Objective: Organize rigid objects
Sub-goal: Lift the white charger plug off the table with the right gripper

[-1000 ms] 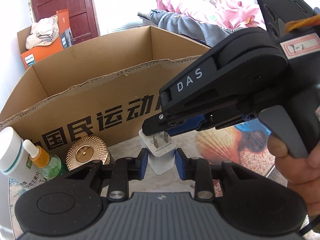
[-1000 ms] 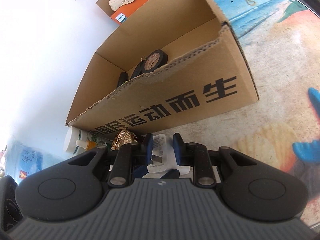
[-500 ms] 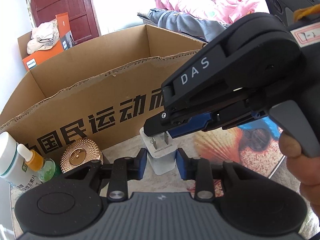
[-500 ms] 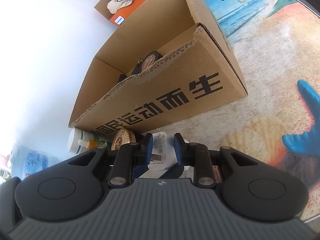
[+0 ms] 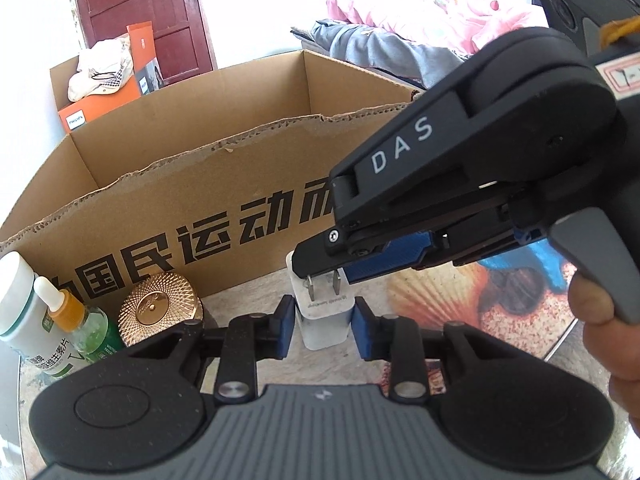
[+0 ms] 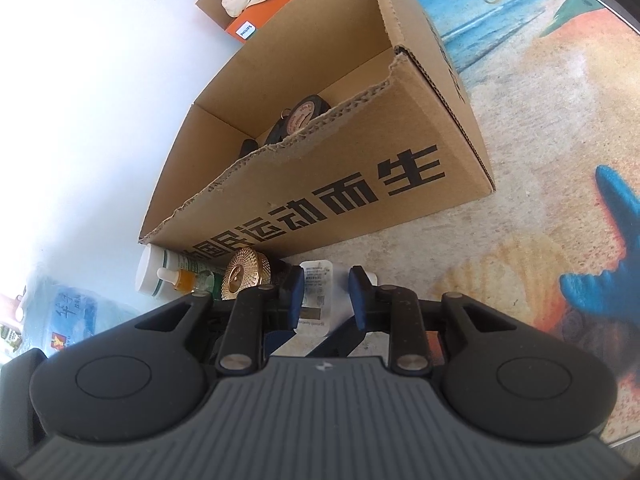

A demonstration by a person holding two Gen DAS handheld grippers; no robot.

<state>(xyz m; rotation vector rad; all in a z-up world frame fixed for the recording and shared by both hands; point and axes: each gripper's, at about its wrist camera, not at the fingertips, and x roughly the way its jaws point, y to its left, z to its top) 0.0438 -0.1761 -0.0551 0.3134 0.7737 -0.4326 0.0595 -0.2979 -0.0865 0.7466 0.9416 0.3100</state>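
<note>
– Standing on the beach-print table, just near of the cardboard box: white charger. Tools?
– Left tool clenched on it; right tool released, straddling its prongs. Far behind: red door, bed.

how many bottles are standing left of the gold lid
2: a white bottle at the far left and a small green dropper bottle between it and the gold lid, all in front of the cardboard box. More may be hidden.
</note>
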